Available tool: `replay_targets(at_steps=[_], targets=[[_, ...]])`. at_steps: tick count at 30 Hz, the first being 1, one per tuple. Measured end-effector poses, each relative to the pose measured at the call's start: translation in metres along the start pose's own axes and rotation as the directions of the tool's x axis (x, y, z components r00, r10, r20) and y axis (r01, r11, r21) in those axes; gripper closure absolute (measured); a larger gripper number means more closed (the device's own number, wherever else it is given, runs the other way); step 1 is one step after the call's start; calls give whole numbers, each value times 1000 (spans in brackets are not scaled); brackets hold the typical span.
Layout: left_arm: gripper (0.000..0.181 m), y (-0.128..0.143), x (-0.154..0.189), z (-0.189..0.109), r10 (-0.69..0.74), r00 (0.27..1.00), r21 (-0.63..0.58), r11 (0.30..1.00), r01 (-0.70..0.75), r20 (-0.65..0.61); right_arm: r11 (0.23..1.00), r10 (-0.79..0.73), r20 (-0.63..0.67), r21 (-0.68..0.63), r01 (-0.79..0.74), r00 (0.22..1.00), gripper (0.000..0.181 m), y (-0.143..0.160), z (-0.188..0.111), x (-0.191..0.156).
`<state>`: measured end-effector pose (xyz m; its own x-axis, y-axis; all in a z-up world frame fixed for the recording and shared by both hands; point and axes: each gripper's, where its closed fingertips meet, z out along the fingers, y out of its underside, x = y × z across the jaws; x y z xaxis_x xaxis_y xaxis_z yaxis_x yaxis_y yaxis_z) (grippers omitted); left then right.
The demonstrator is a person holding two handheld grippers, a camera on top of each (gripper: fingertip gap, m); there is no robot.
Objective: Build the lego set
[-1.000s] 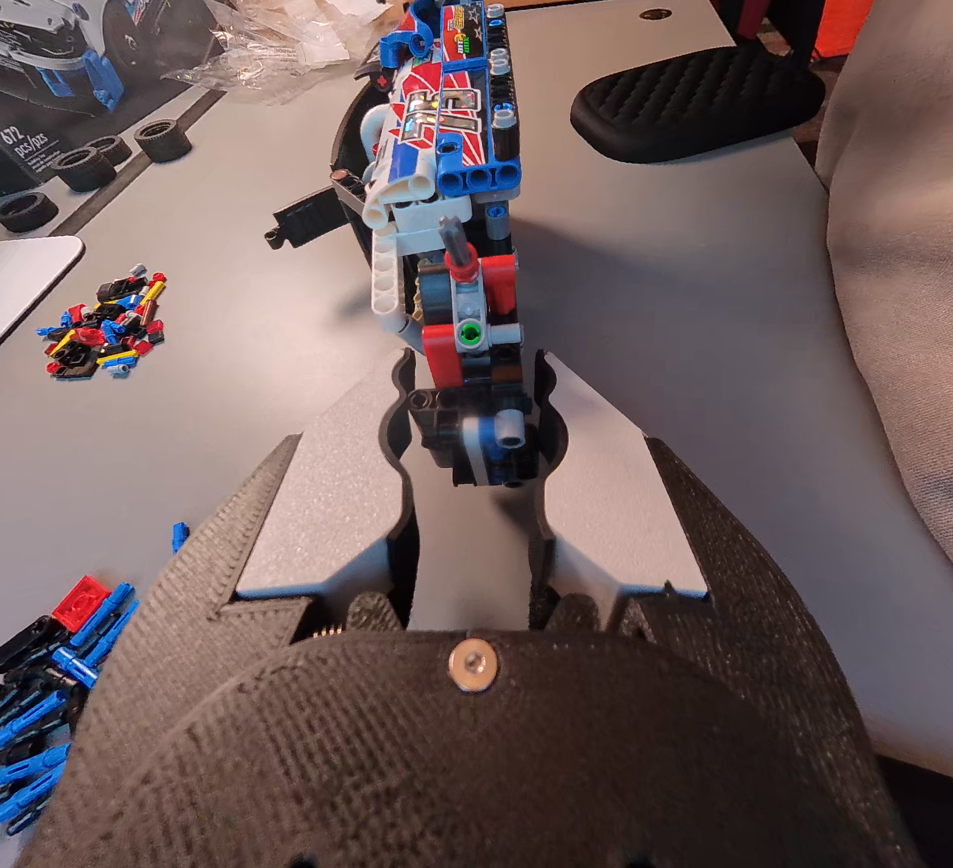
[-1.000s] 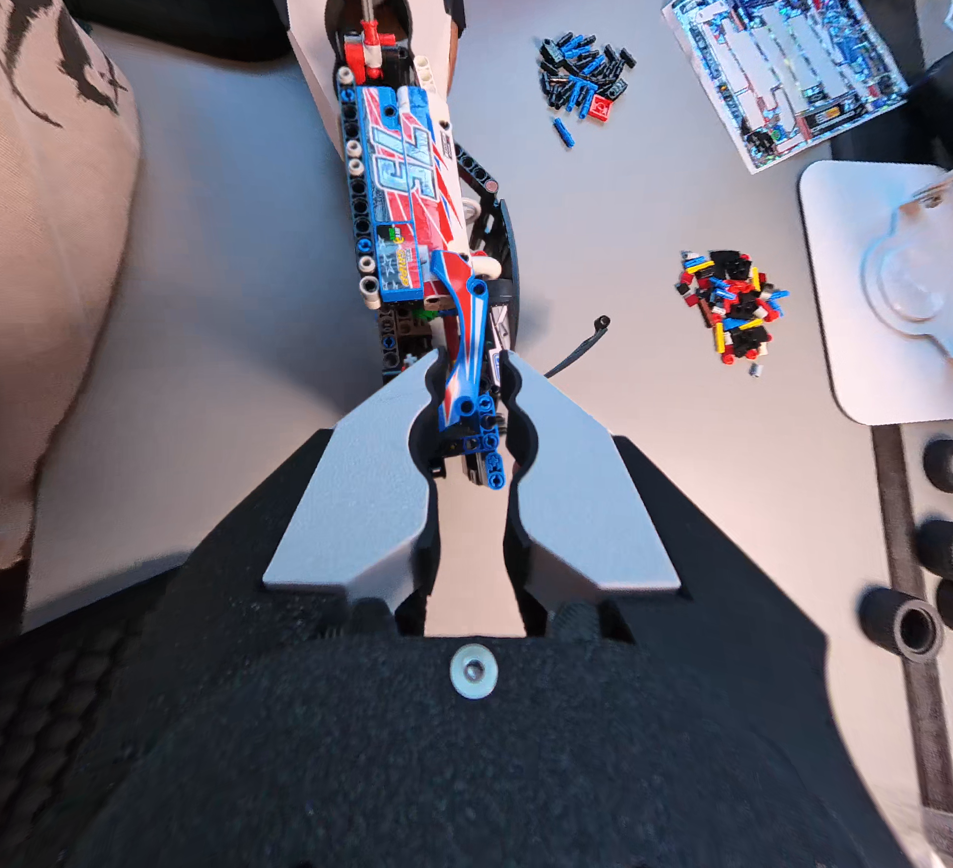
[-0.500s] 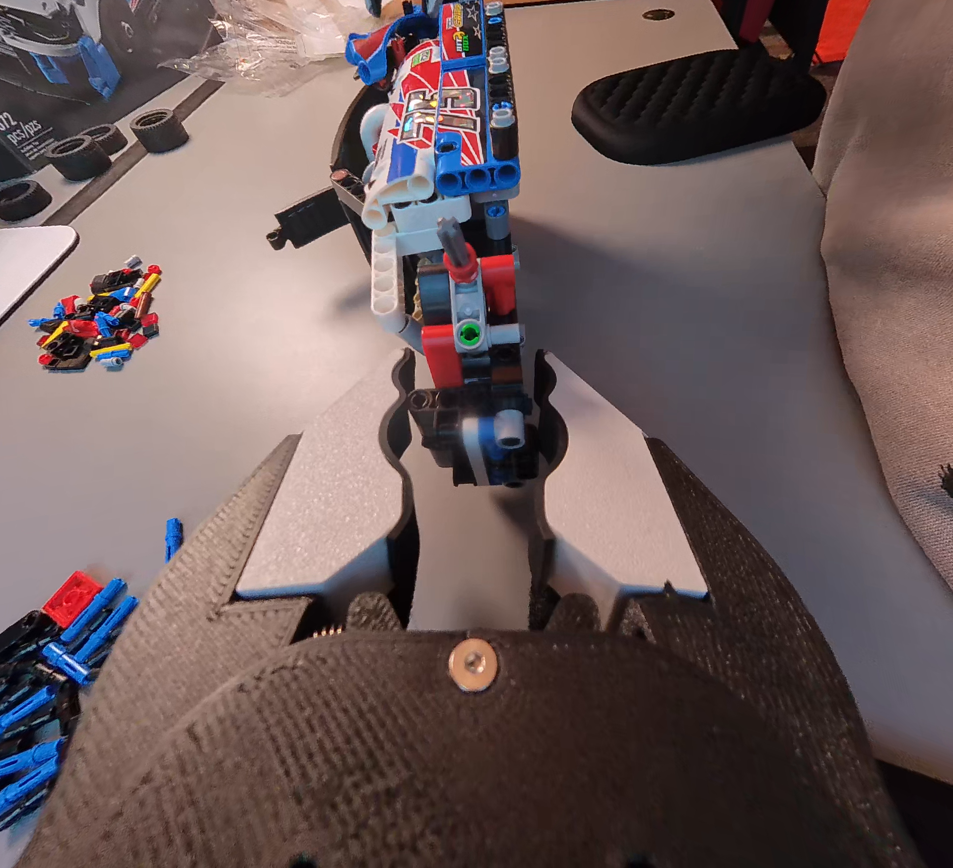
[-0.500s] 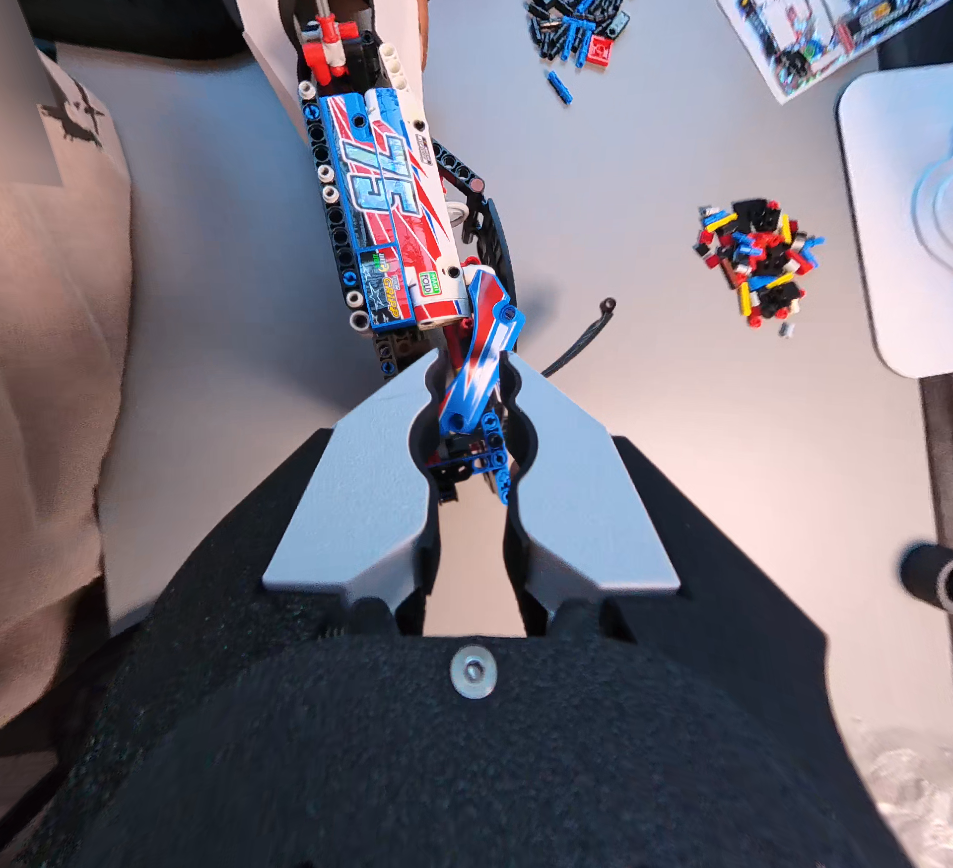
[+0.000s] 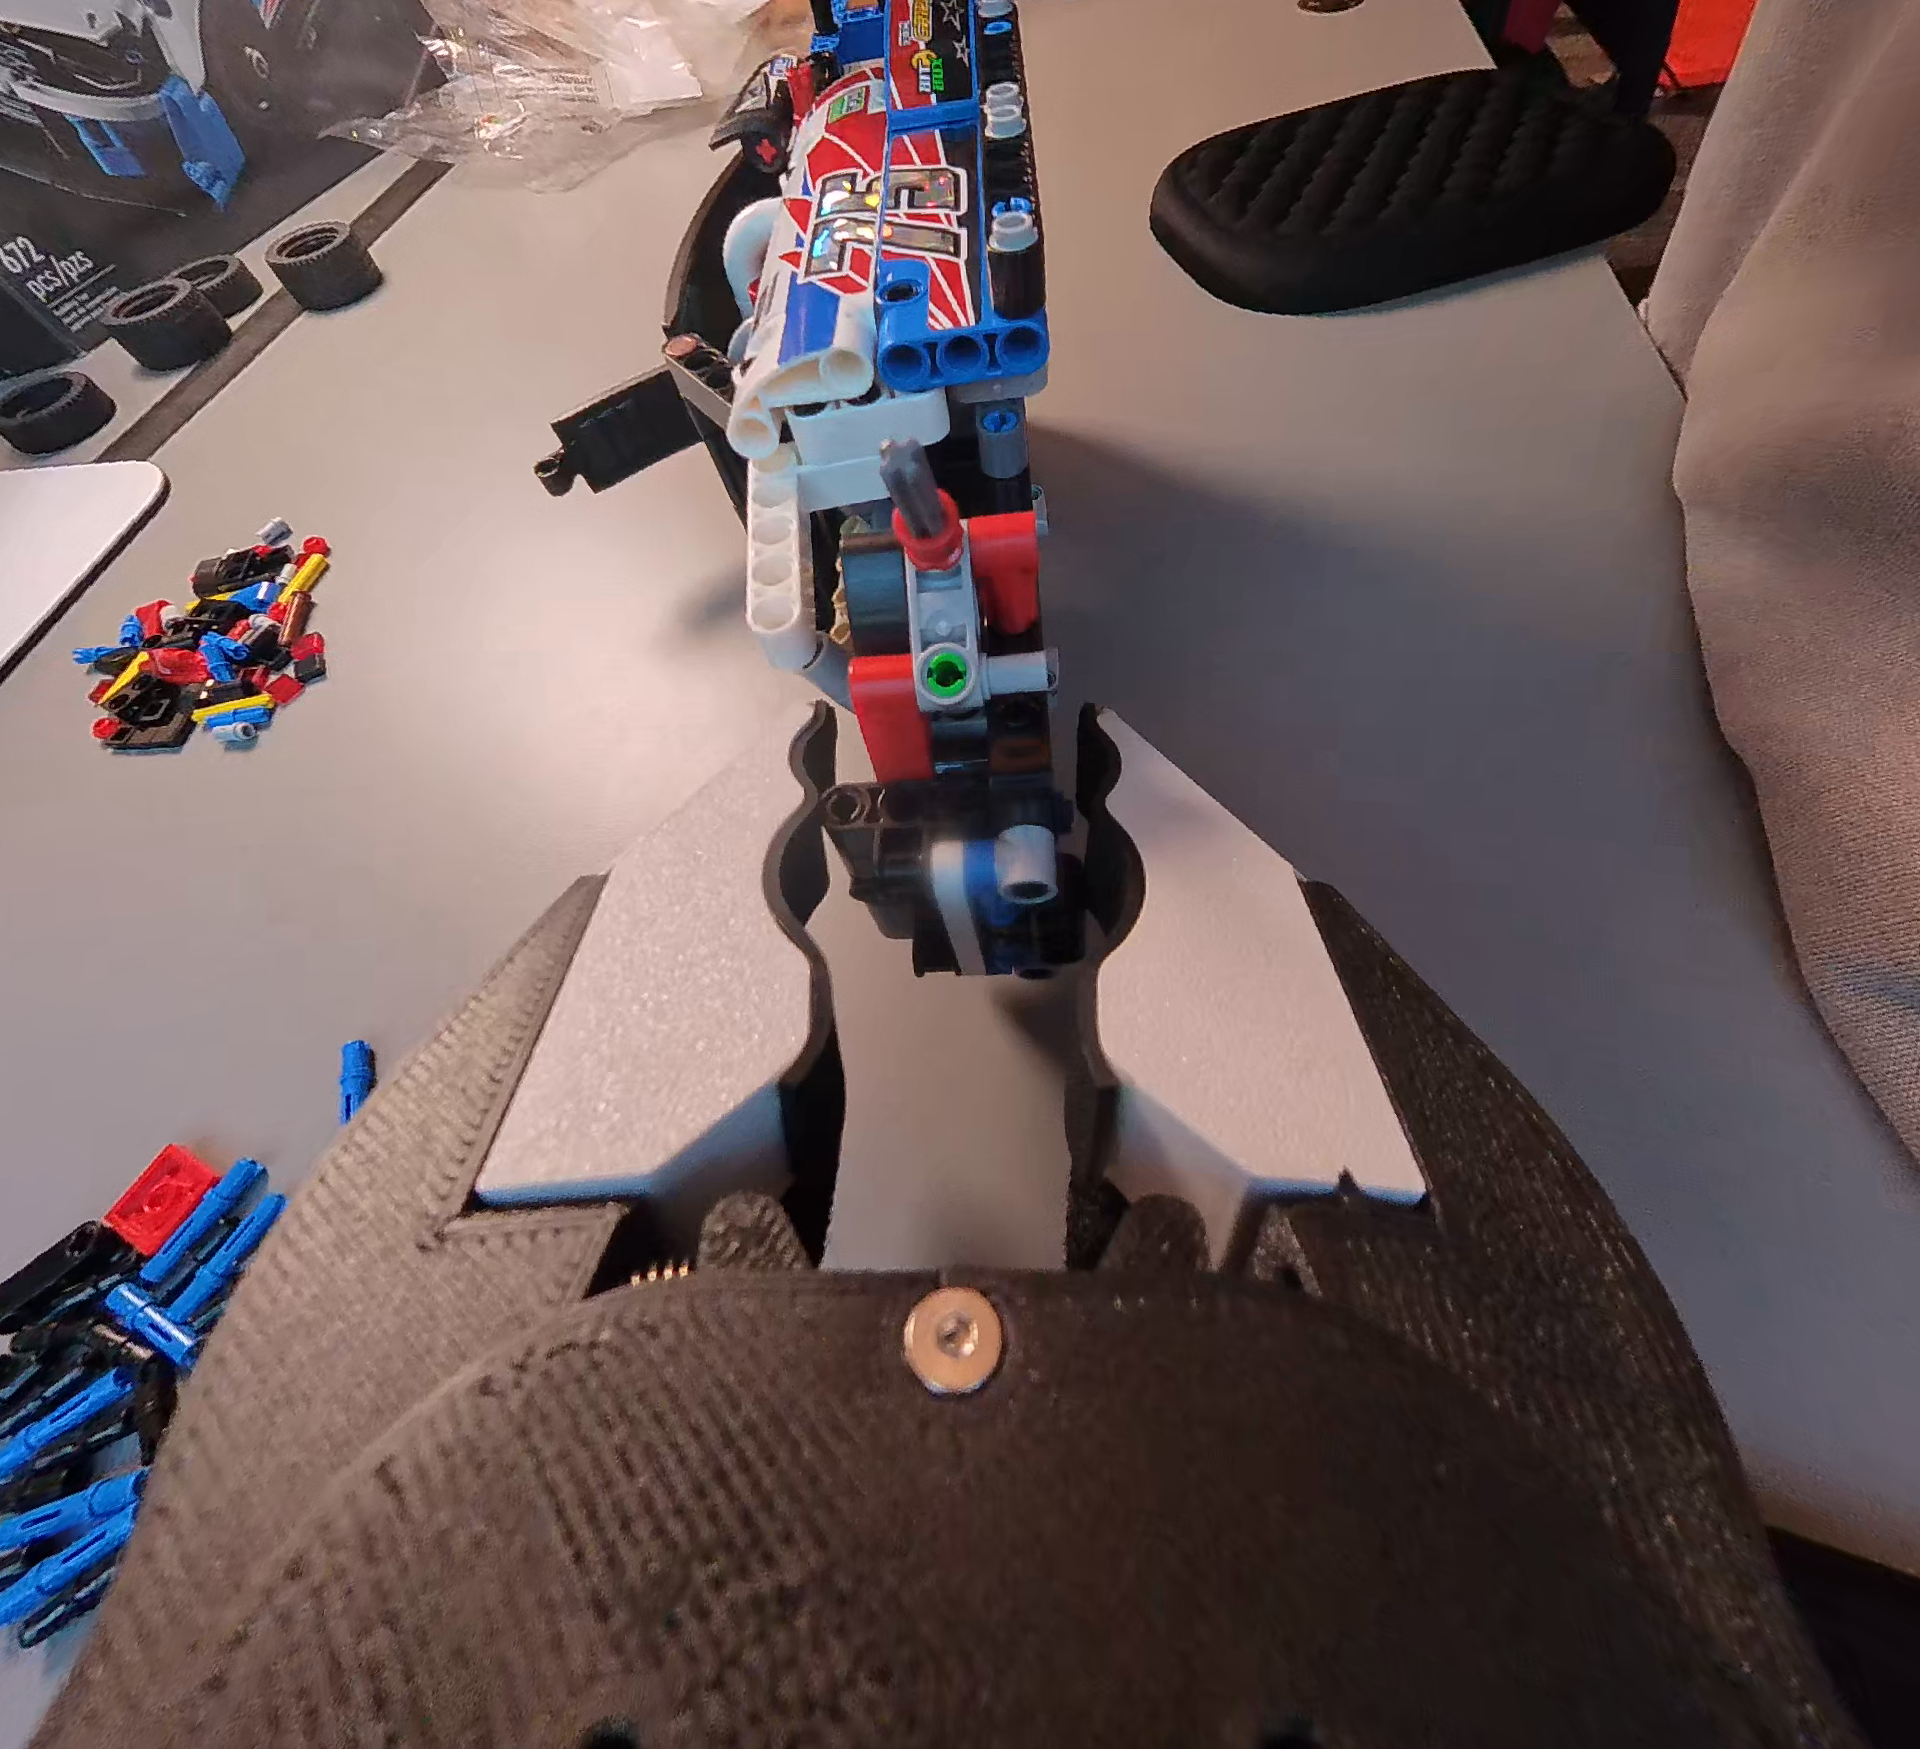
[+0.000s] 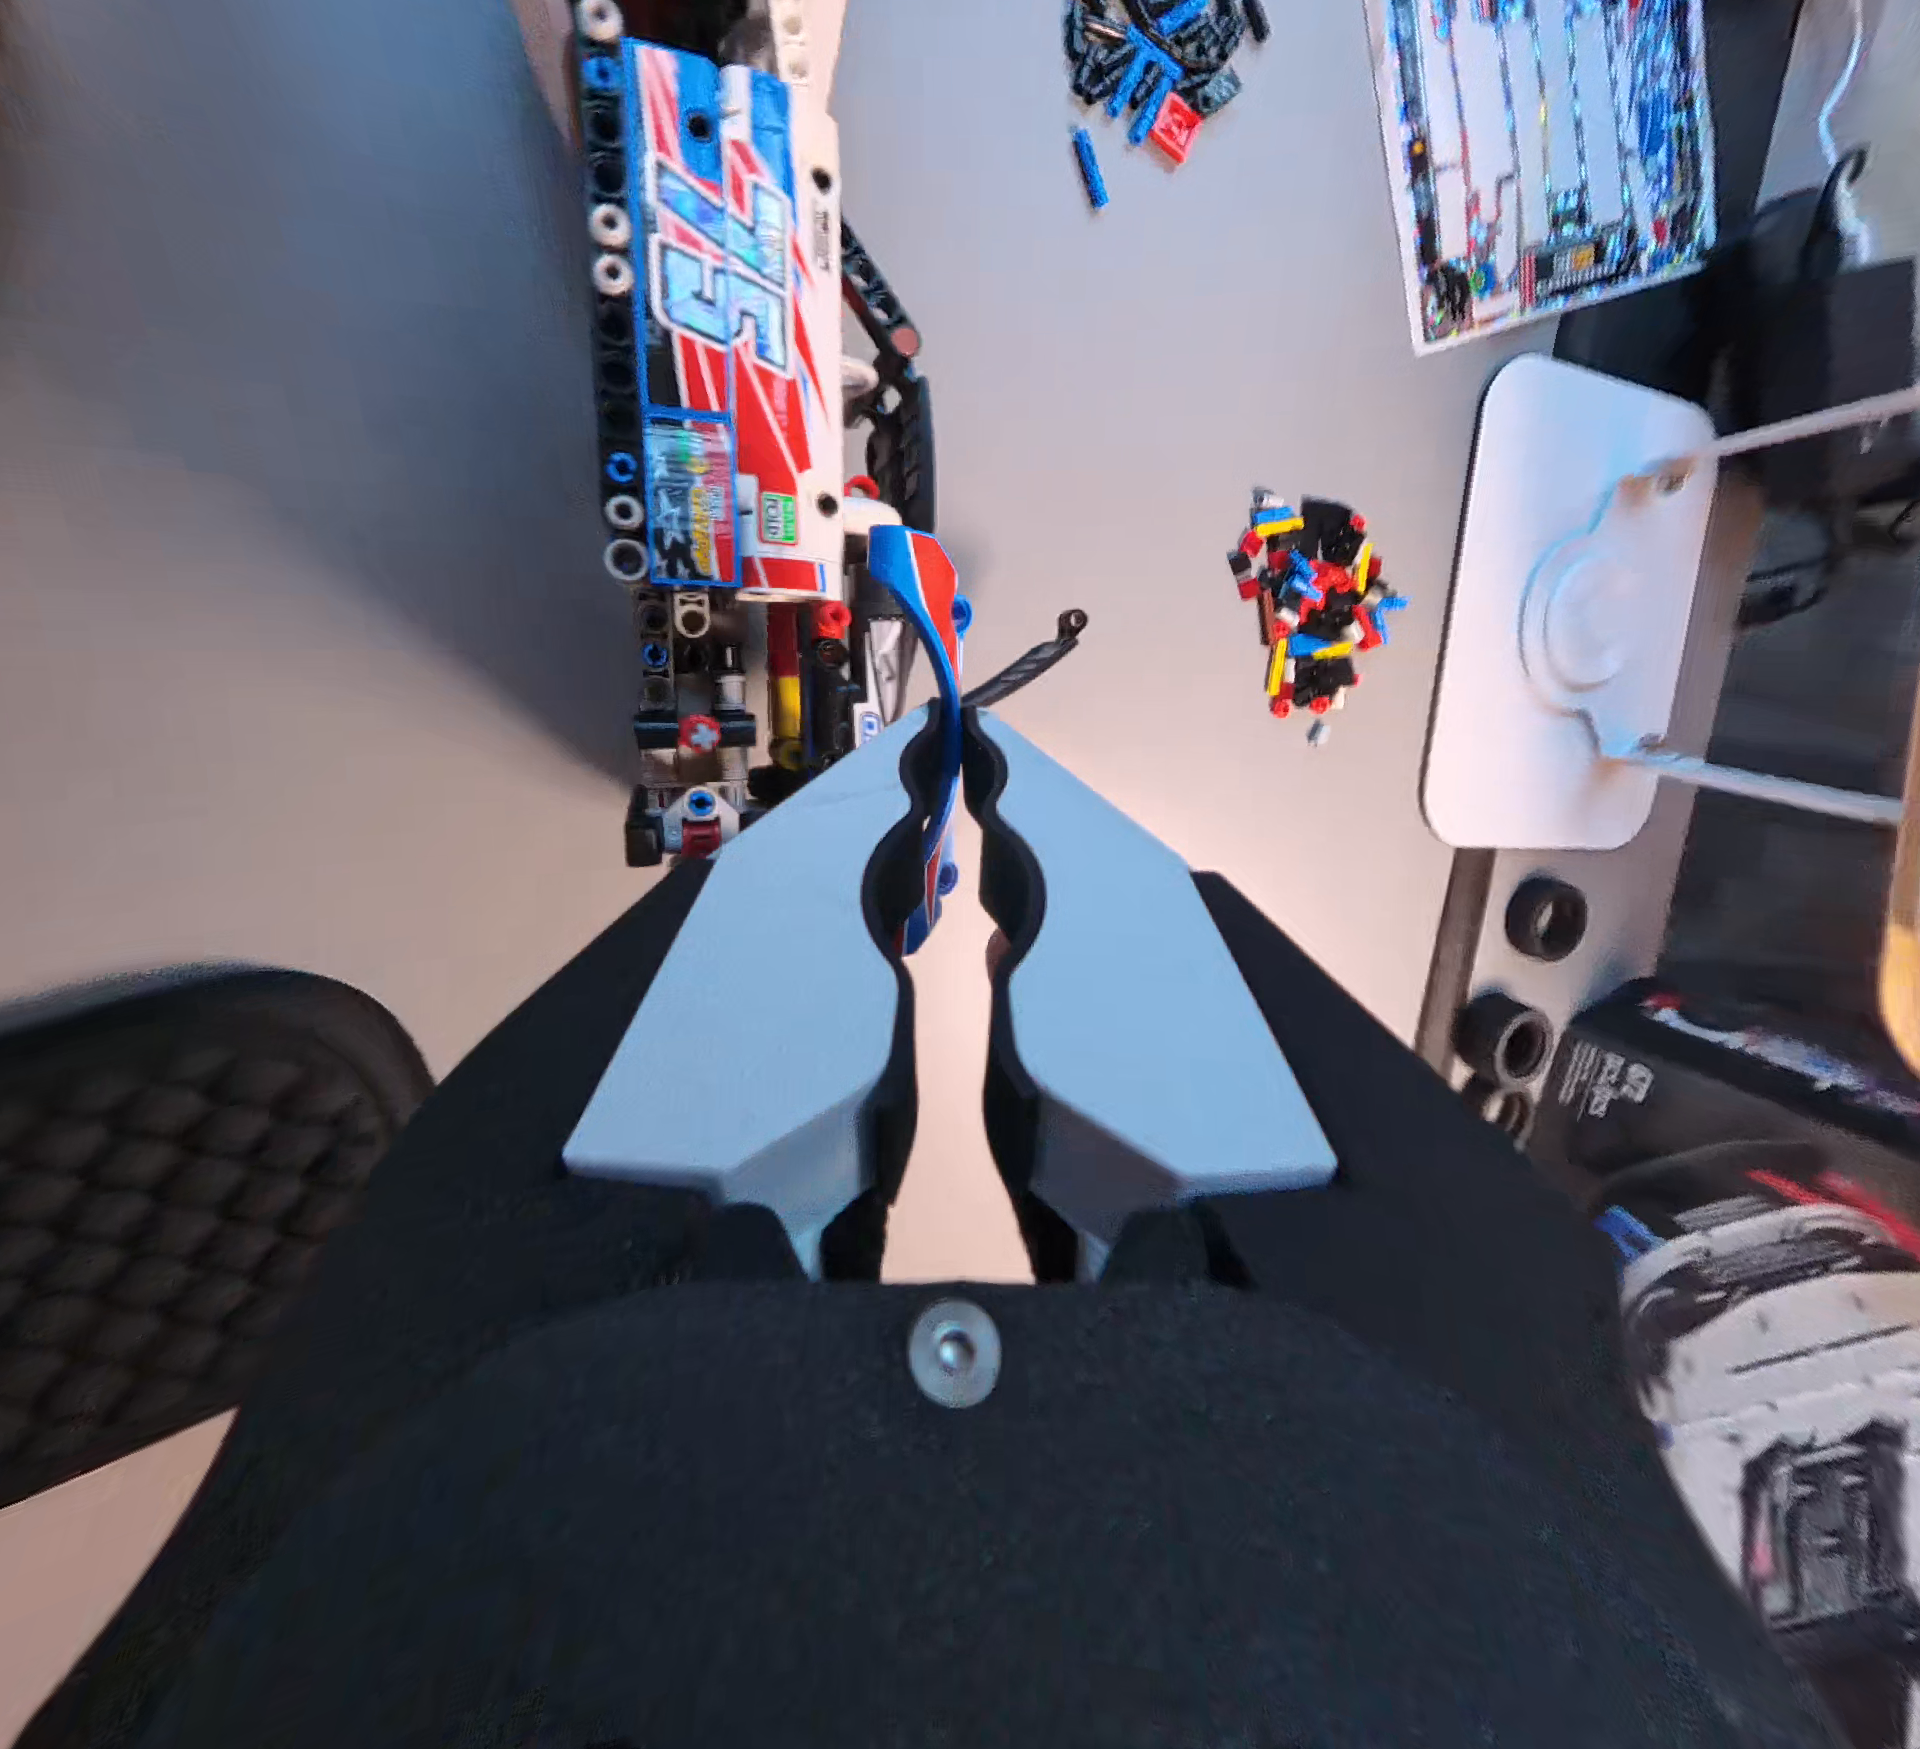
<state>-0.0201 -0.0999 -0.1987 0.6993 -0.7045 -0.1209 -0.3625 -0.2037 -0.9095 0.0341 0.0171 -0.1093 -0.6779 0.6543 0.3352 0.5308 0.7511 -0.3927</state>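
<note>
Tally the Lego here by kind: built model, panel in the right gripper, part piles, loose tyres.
Partly built car: 1
Blue-red curved panel, in the right gripper: 1
Part piles, mixed-colour pile and blue-black pile: 2
Loose tyres: 4
Total: 8

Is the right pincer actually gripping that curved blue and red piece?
Touching. In the right wrist view the right gripper has its fingertips pressed against both sides of the curved blue and red panel, with no gap showing.
</note>
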Motion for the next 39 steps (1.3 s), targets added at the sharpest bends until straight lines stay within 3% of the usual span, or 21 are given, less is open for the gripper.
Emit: replay_targets(at_steps=[5,12,29,39], targets=[[136,1,-1,-1,-6,1000,-9,1000,6,8,996,-92,-82,6,93,992,181,9,18,-16],[138,3,-2,0,-30,997,-59,998,35,74,997,-79,-183,11,83,980,181,6,16,-18],[138,4,-2,1,-61,993,-72,995,68,100,992,-125,-227,-15,125,966,181,8,12,-23],[138,3,-1,1,-53,994,-66,996,60,92,959,-280,-274,-45,279,920,181,6,12,-21]])
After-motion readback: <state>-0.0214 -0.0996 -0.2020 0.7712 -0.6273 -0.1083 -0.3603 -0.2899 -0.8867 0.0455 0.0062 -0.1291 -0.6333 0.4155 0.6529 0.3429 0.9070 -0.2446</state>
